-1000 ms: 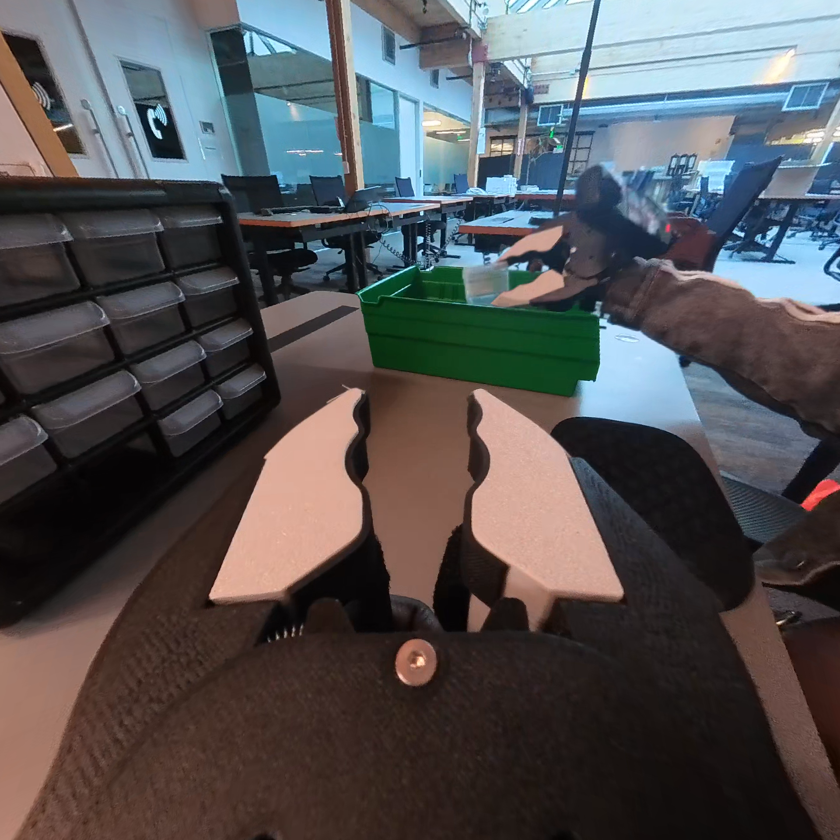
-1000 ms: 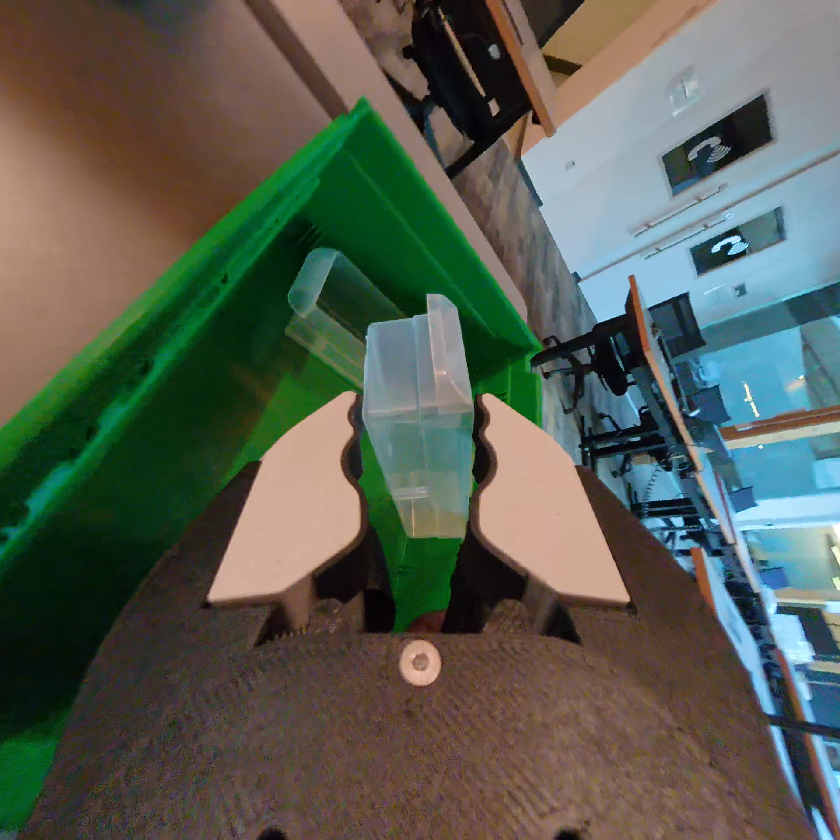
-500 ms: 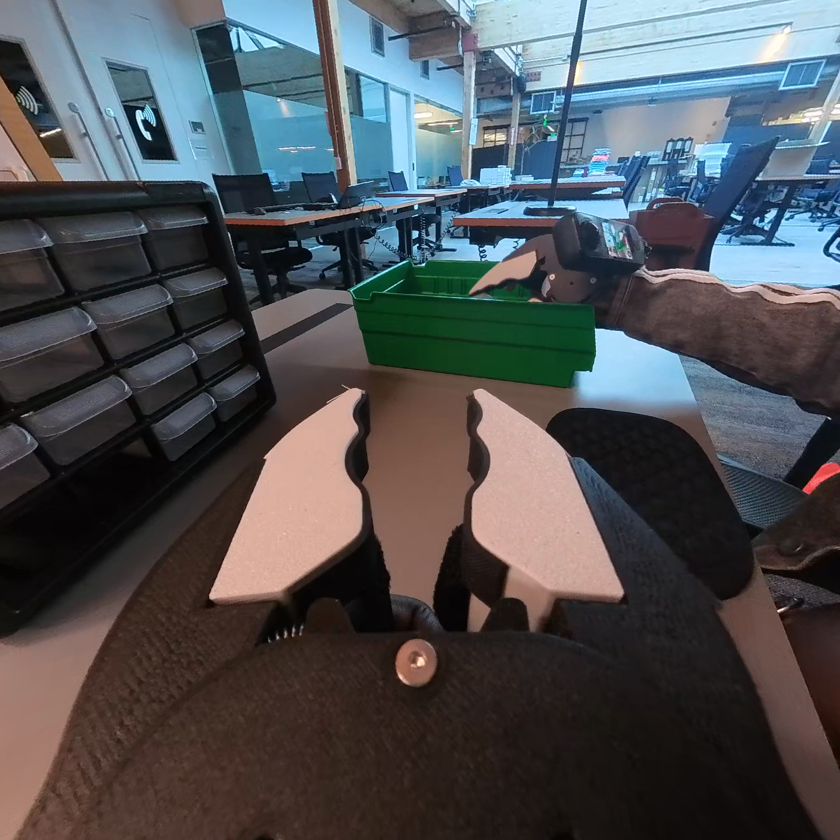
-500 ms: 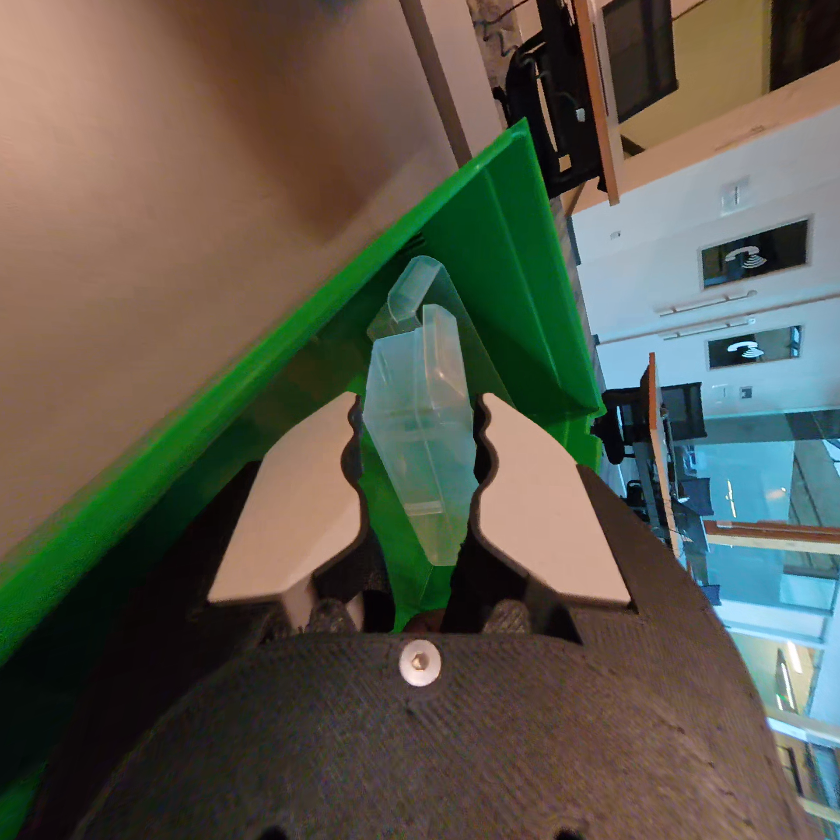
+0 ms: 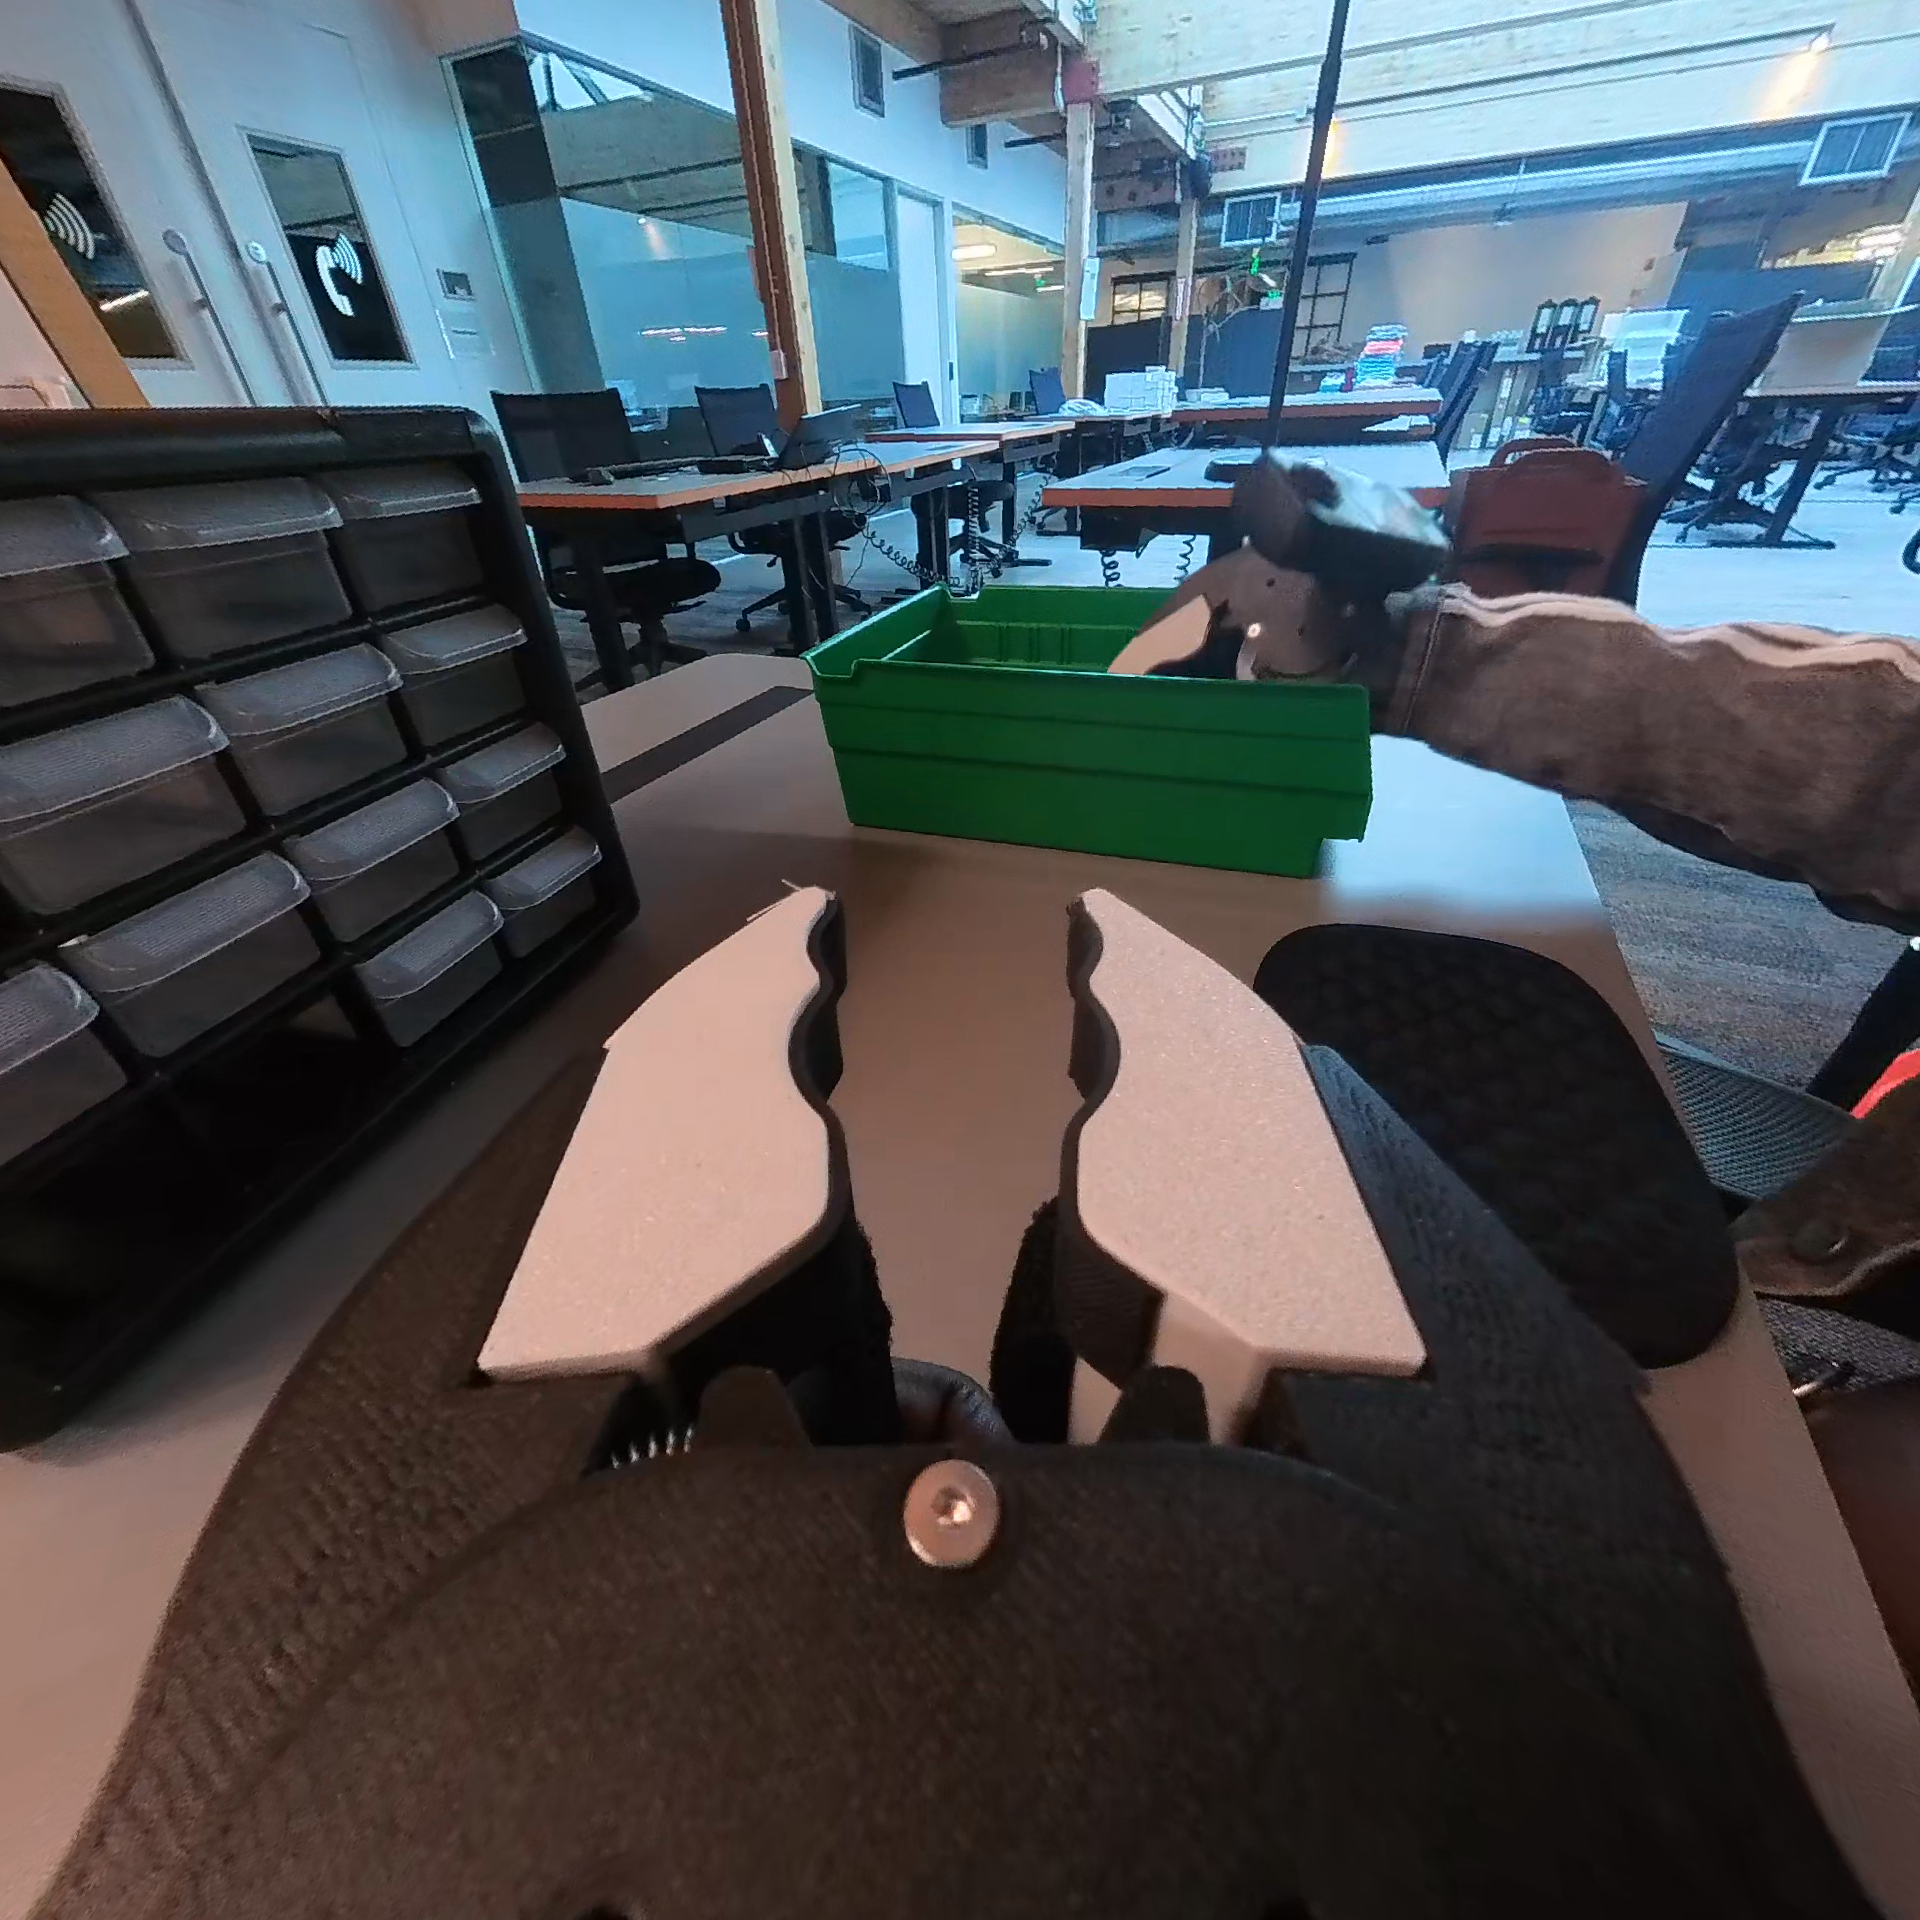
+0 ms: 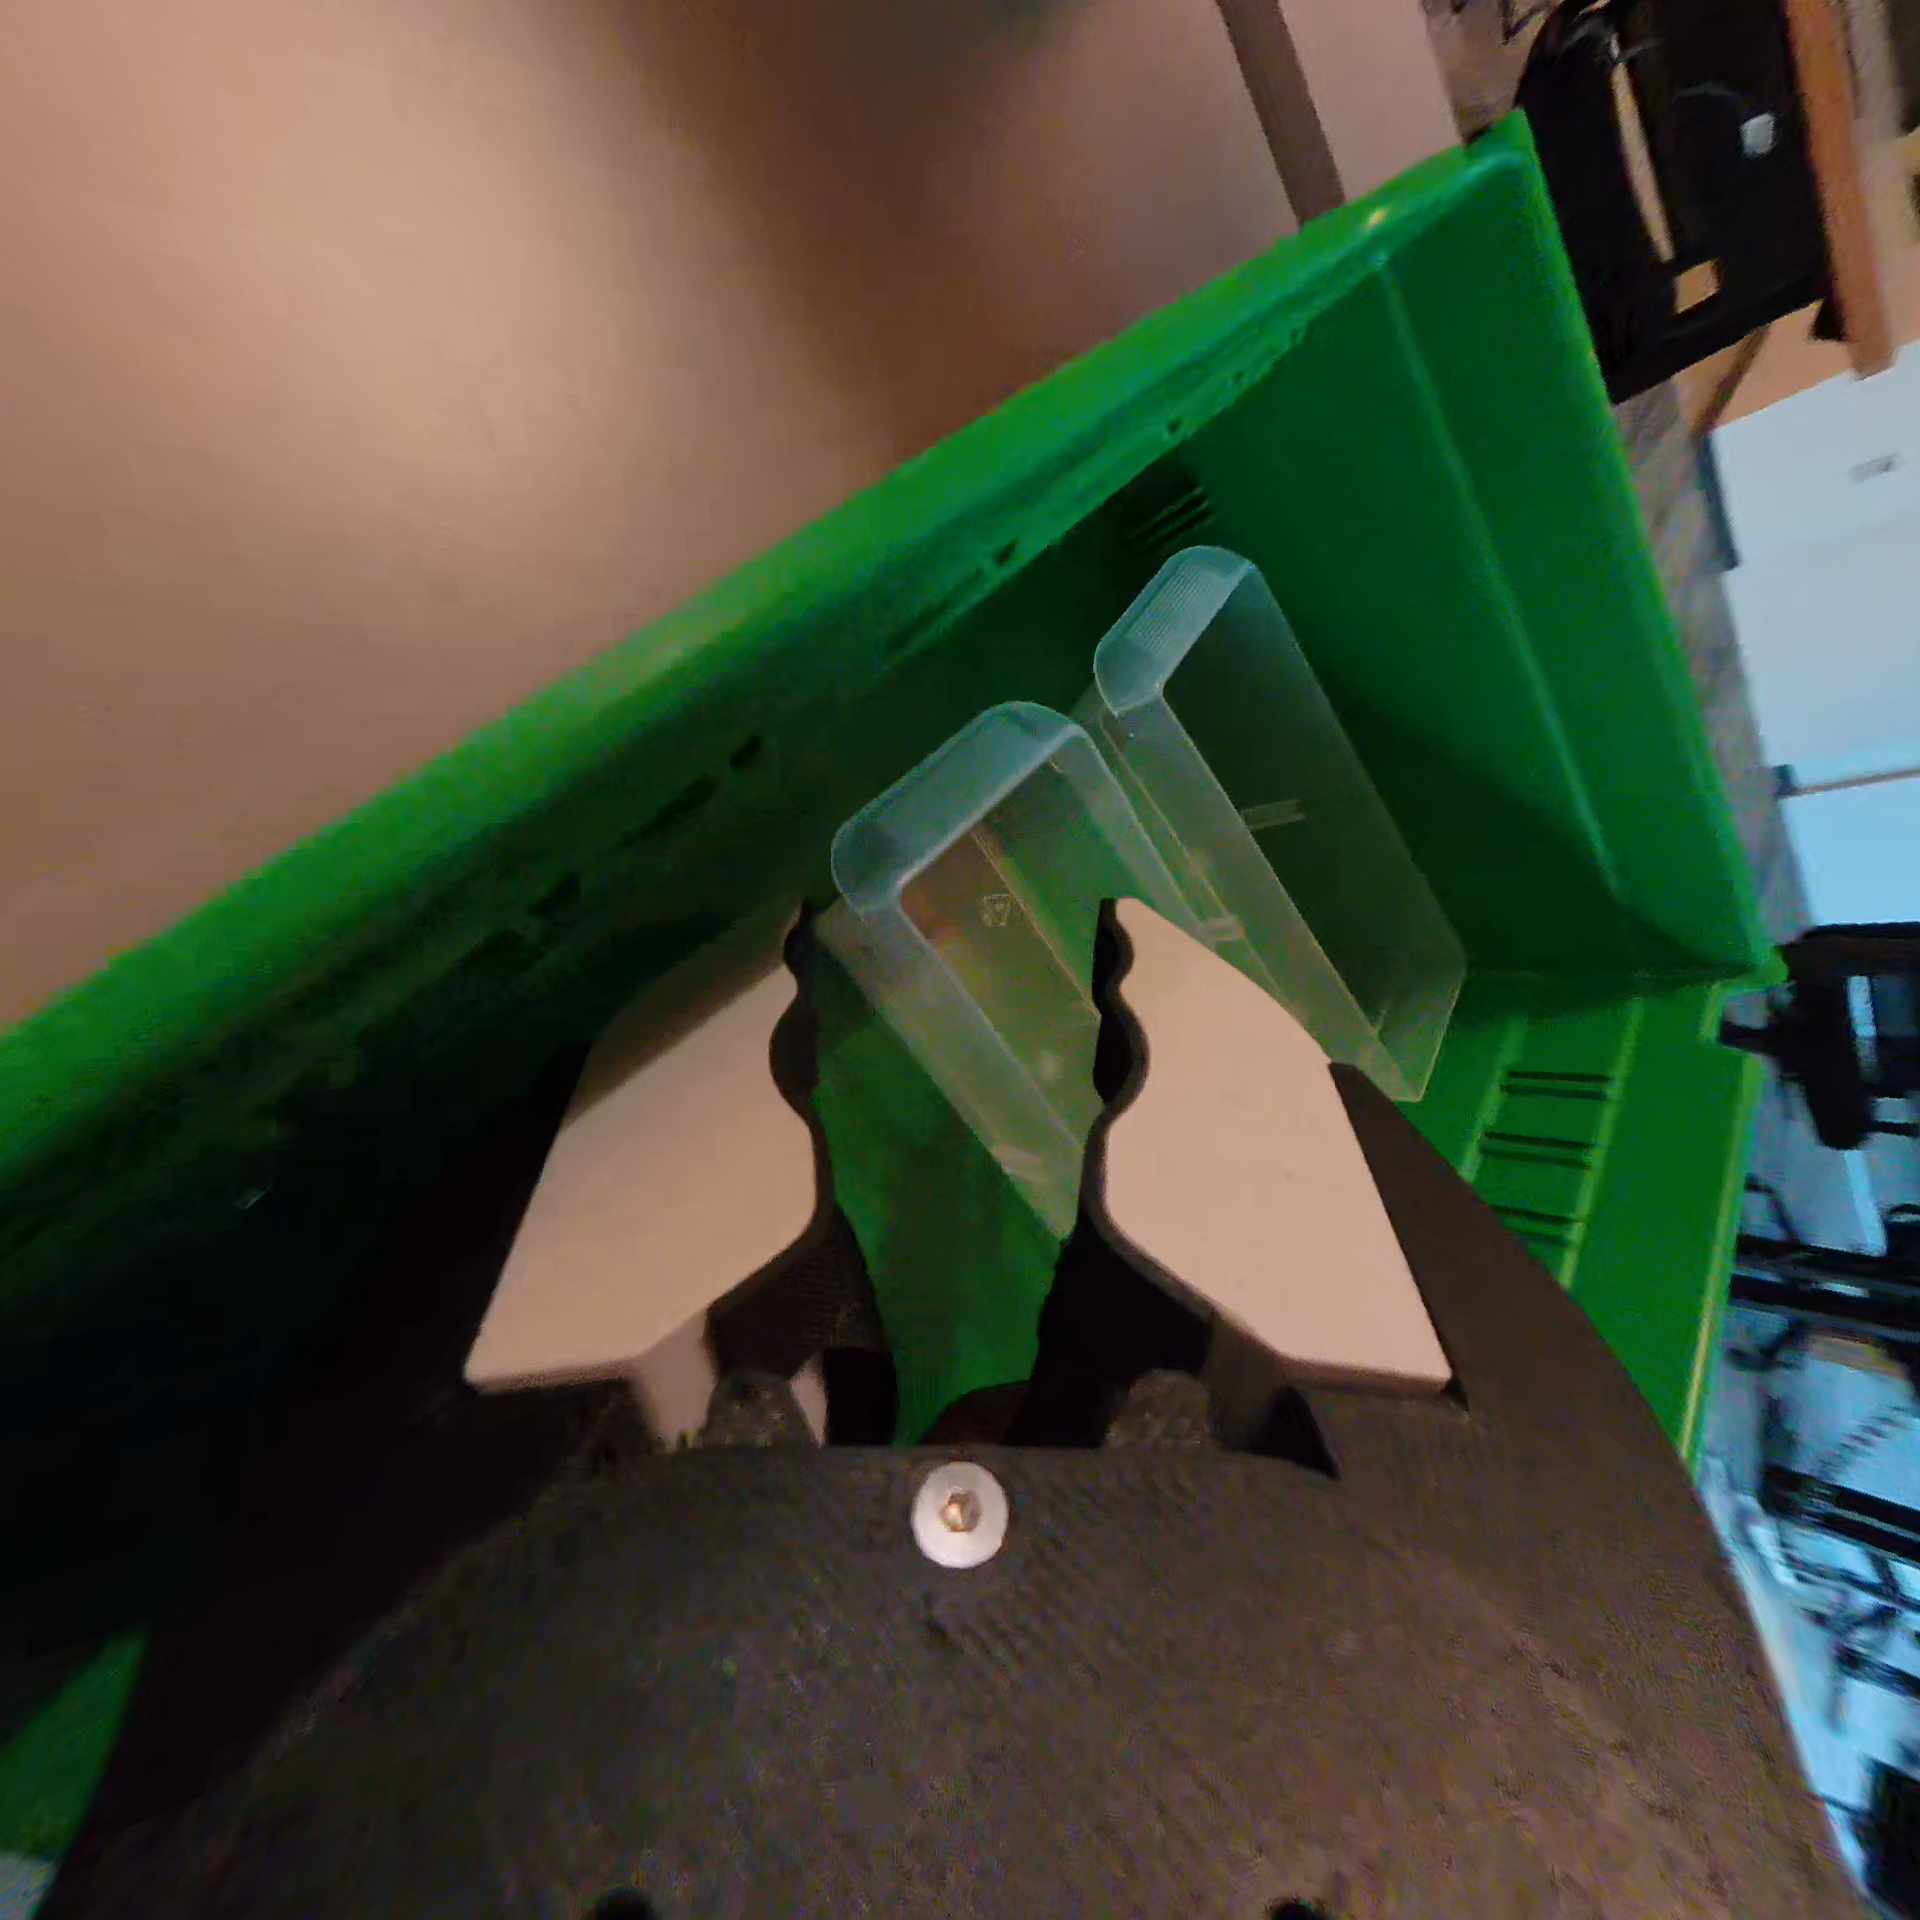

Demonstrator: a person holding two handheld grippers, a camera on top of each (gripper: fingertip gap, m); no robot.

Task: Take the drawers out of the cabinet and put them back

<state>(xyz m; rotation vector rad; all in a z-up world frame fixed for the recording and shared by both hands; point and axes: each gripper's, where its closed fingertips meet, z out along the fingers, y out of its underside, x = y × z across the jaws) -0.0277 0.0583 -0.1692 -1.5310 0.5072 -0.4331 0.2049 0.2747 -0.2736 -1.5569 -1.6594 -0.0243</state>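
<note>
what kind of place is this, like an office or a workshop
Most likely an open-plan office used as a work space: rows of desks with black office chairs fill the hall, glass-walled rooms line the left side, and a black drawer cabinet stands on the near table.

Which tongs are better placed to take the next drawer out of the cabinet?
Probably the left tongs: open, empty, beside the cabinet. The right tongs are over the green bin, around a clear drawer.
</note>
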